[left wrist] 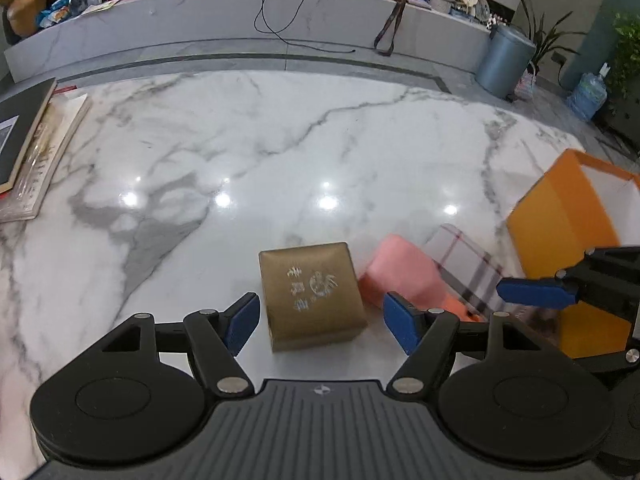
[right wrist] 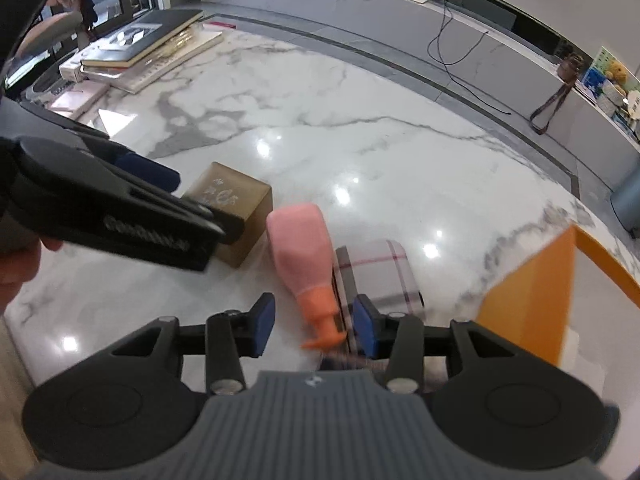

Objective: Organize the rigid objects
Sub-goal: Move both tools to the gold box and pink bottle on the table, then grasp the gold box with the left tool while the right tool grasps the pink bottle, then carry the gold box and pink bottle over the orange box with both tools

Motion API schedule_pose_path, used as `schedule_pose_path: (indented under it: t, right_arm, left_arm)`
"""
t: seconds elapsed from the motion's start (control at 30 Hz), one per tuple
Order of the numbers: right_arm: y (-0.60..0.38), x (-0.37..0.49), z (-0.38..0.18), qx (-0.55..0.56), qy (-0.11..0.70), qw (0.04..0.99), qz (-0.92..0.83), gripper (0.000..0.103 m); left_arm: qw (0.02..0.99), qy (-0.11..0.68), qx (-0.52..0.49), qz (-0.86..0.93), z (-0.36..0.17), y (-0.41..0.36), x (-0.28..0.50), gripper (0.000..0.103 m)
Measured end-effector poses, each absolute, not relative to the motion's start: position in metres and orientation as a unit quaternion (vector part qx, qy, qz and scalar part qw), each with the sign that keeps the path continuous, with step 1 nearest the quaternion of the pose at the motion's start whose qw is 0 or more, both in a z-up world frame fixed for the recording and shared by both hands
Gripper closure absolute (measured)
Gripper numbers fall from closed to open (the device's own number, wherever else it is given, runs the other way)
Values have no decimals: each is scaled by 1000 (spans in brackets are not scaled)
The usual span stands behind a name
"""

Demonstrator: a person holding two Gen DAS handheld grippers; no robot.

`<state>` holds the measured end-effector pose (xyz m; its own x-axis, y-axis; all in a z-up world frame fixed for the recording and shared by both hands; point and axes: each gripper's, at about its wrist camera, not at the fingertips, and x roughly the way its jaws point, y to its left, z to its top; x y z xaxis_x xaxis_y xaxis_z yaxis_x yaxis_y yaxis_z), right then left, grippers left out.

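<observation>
A gold box point(left wrist: 314, 294) with silver lettering sits on the marble table between the fingers of my open left gripper point(left wrist: 320, 322); it also shows in the right wrist view point(right wrist: 234, 210). A pink bottle point(right wrist: 302, 246) with an orange cap lies on its side beside a plaid box point(right wrist: 380, 276). My right gripper point(right wrist: 316, 324) is open around the bottle's orange cap, one finger against the plaid box. The bottle point(left wrist: 402, 276) and plaid box point(left wrist: 466, 264) show right of the gold box in the left wrist view. An open orange box point(left wrist: 560, 224) stands at the right.
A stack of books point(right wrist: 148, 48) lies at the table's far left, and also shows in the left wrist view point(left wrist: 28, 140). The table's curved edge runs behind. A low marble ledge point(left wrist: 240, 12) with cables and clutter lies beyond. A grey bin point(left wrist: 504, 60) stands on the floor.
</observation>
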<state>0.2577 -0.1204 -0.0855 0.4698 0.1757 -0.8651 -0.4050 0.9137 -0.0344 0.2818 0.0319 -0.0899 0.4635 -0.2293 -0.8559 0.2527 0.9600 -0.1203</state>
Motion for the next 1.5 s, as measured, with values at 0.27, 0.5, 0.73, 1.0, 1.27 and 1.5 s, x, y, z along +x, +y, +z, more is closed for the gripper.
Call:
schedule_pose_path:
  t: [0.27, 0.5, 0.73, 1.0, 1.27, 1.5]
  right_arm:
    - [-105, 280, -102, -150, 474, 847, 187, 51]
    - [-93, 292, -111, -148, 468, 848, 201, 51]
    - [-95, 286, -112, -130, 478, 851, 176, 61]
    - [-101, 223, -107, -62, 505, 847, 155, 61]
    - [-106, 187, -108, -22, 475, 869, 140, 60]
    - [-105, 195, -112, -1, 467, 874, 134, 54]
  left_arm:
    - [849, 505, 13, -156, -106, 34, 294, 31]
    - [838, 523, 23, -157, -103, 57, 293, 32]
    - [828, 536, 40, -161, -99, 77, 274, 32]
    - [817, 524, 104, -219, -96, 68, 222, 32]
    - [820, 506, 158, -217, -100, 58, 195, 29]
    - [822, 504, 157, -212, -104, 55, 199, 29]
